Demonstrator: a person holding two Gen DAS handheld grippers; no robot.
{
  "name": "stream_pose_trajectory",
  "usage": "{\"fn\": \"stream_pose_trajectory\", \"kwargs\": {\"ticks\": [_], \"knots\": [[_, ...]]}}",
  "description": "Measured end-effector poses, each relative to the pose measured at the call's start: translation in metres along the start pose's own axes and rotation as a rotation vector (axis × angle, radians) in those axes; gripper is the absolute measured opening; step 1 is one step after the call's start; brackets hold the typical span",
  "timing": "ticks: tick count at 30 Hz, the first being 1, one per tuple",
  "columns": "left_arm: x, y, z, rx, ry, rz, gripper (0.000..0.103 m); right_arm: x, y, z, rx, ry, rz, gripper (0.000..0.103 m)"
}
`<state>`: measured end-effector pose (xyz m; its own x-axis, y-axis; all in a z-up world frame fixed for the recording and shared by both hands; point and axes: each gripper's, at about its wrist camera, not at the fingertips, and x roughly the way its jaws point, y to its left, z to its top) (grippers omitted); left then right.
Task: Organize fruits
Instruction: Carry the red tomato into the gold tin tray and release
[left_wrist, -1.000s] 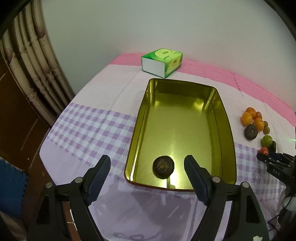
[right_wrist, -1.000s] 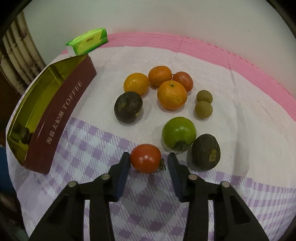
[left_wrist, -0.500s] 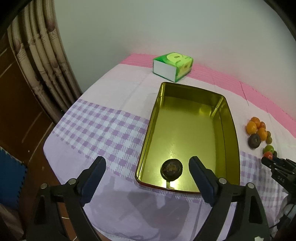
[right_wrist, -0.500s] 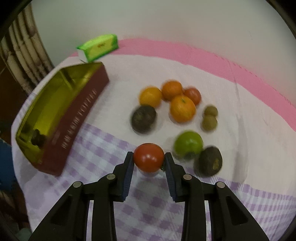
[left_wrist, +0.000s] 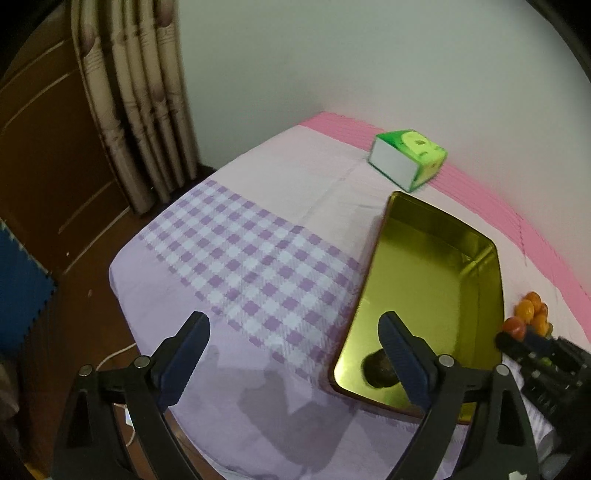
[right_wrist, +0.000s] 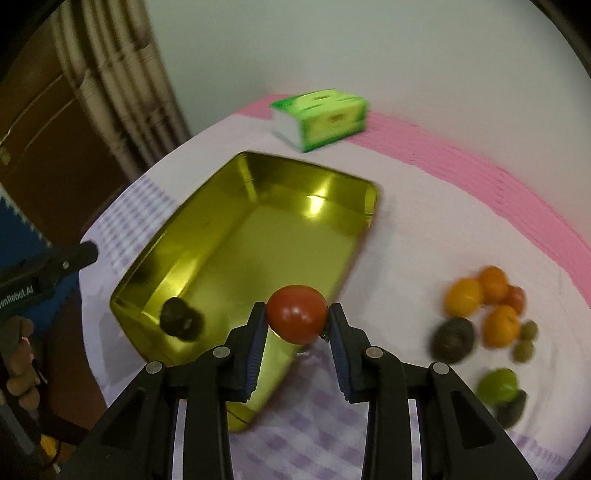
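Observation:
My right gripper (right_wrist: 296, 314) is shut on a red tomato (right_wrist: 296, 318) and holds it in the air above the near right rim of the gold tin (right_wrist: 258, 229). One dark round fruit (right_wrist: 181, 322) lies in the tin's near left corner. The other fruits stay on the cloth to the right: oranges (right_wrist: 463, 296), a dark fruit (right_wrist: 452, 339), a green one (right_wrist: 497, 386). My left gripper (left_wrist: 293, 328) is open and holds nothing. It hangs over the checked cloth left of the tin (left_wrist: 436, 266), and its right finger covers part of the dark fruit (left_wrist: 376, 369).
A green tissue box (right_wrist: 320, 118) stands behind the tin near the wall. The table edge runs close on the left, with a curtain (left_wrist: 147, 110) and a wooden door beyond. A pink band of cloth runs along the far side.
The right gripper closed on the tomato, lifted it off the cloth and carried it left to the tin. The left gripper spread wider and drew away to the left of the tin.

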<state>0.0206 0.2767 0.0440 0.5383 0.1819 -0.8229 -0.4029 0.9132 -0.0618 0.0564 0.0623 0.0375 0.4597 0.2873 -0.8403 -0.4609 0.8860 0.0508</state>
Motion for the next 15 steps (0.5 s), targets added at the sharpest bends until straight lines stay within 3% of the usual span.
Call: {"fn": "stream_pose_trajectory", "kwargs": {"ticks": [15], "knots": [[0.005, 0.001, -0.001, -0.004, 0.017, 0.017, 0.091, 0.051, 0.041, 0.004, -0.11, 0.1, 0.007, 0.034]]}}
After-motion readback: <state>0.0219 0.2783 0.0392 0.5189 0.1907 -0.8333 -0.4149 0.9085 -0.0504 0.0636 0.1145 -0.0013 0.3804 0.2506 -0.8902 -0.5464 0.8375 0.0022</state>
